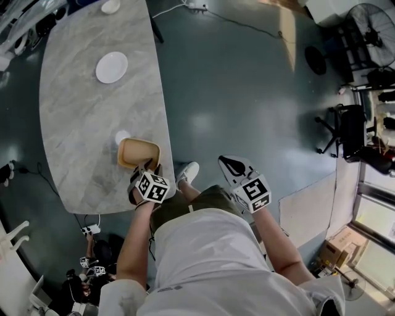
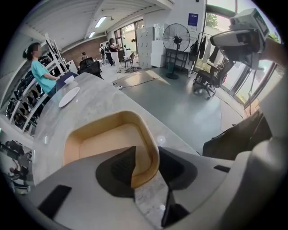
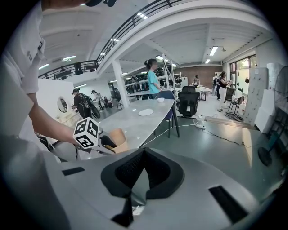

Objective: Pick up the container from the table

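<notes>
A tan, rounded-square container [image 1: 139,151] [image 2: 103,139] [image 3: 118,136] sits open side up near the front edge of the grey marble table [image 1: 80,123]. My left gripper [image 1: 147,166] [image 2: 146,168] points steeply down at its near corner. One jaw is inside the container and the other outside, with the rim wall between them. The pads do not visibly squeeze the wall. My right gripper [image 1: 229,163] [image 3: 144,155] hangs off the table over the floor. Its tips meet and nothing is between them.
A white plate [image 1: 112,67] [image 2: 69,96] and a small bowl [image 1: 110,6] lie farther up the table. A white disc [image 1: 122,136] lies beside the container. People stand by shelves at the table's far end. An office chair [image 1: 349,129] and a fan [image 1: 372,24] stand on the floor to the right.
</notes>
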Demonstrator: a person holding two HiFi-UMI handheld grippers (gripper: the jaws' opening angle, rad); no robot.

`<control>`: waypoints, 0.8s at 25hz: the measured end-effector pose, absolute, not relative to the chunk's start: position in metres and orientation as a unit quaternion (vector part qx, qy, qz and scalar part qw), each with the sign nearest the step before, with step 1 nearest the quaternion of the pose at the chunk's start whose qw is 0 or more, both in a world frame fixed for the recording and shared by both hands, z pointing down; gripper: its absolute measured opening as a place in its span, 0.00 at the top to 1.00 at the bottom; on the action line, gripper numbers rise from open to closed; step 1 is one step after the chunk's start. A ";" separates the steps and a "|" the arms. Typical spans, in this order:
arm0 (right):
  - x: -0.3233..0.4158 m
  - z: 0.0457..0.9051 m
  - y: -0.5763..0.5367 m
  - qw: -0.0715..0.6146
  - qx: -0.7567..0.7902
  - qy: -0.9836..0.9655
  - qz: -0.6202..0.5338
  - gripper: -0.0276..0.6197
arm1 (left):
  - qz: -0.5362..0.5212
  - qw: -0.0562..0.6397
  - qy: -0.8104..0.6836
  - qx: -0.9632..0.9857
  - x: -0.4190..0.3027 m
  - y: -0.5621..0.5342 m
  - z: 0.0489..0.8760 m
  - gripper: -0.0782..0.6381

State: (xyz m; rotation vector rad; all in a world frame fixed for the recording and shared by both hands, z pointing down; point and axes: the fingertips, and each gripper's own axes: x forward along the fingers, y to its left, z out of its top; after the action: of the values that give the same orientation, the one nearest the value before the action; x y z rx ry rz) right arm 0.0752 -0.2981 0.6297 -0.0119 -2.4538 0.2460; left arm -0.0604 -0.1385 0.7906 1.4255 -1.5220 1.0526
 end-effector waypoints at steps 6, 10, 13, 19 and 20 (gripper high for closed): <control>0.072 0.629 -0.289 0.331 -0.003 -0.939 0.098 0.94 | 0.416 0.386 -0.586 0.578 -0.057 -0.135 0.790 0.71; 0.068 0.623 -0.282 0.328 0.003 -0.940 0.097 0.94 | 0.404 0.388 -0.589 0.583 -0.060 -0.130 0.787 0.82; 0.065 0.618 -0.278 0.326 0.008 -0.941 0.095 0.94 | 0.403 0.385 -0.588 0.586 -0.066 -0.126 0.781 0.83; 0.049 0.611 -0.261 0.318 0.012 -0.944 0.093 0.94 | 0.396 0.375 -0.600 0.586 -0.087 -0.112 0.768 0.85; 0.047 0.609 -0.258 0.317 0.012 -0.944 0.093 0.94 | 0.393 0.375 -0.602 0.585 -0.090 -0.110 0.766 0.85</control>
State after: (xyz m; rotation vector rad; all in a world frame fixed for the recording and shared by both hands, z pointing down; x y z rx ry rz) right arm 0.0466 -0.2583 0.6095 0.0309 -2.4849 0.2438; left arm -0.0903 -0.1100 0.7656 1.4986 -1.5415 1.0053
